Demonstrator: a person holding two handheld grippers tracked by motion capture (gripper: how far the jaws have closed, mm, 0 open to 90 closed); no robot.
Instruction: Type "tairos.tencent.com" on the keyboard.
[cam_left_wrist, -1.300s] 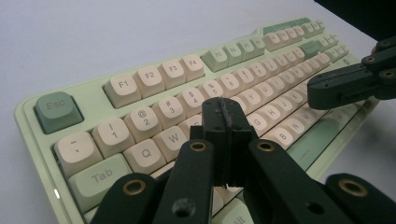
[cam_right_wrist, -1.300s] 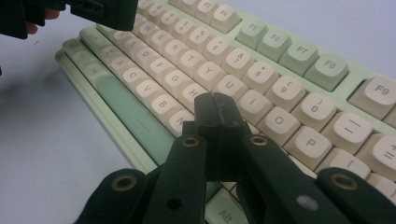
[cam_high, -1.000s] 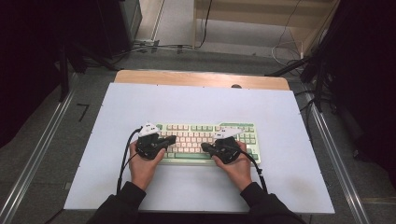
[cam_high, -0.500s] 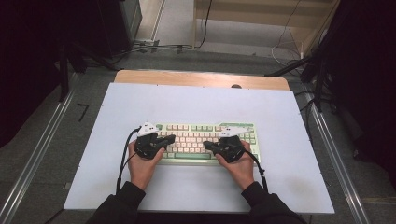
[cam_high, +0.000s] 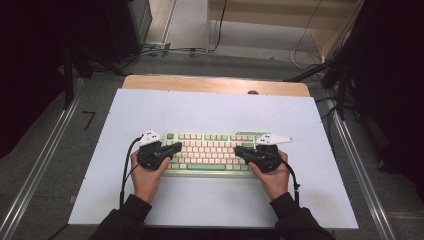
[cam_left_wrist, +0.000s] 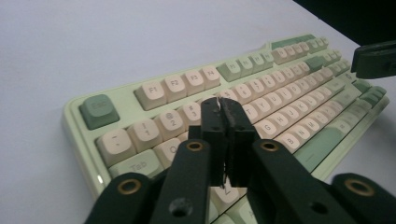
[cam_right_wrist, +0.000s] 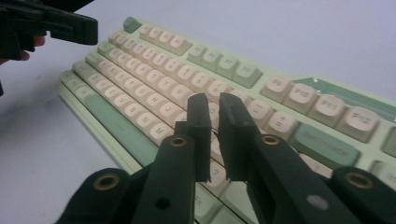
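Closed left tool (cam_left_wrist: 223, 108) above green-and-cream keyboard (cam_left_wrist: 261, 88) on white table (cam_left_wrist: 116, 42)

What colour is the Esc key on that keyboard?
Sage green Esc key on the pale green keyboard, clearest in the left gripper view.

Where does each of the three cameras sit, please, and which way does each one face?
High view: fixed above the person's side, looking forward and down on the table; forearms, both hands, left hand-held gripper and right hand-held gripper show.
Left gripper view: rides the left hand-held gripper, looking along its closed jaws over the keyboard's Esc end.
Right gripper view: rides the right hand-held gripper, looking along its slightly parted jaws over the function-key end.
Shared: both gripper views show the keyboard and the other gripper farther off.
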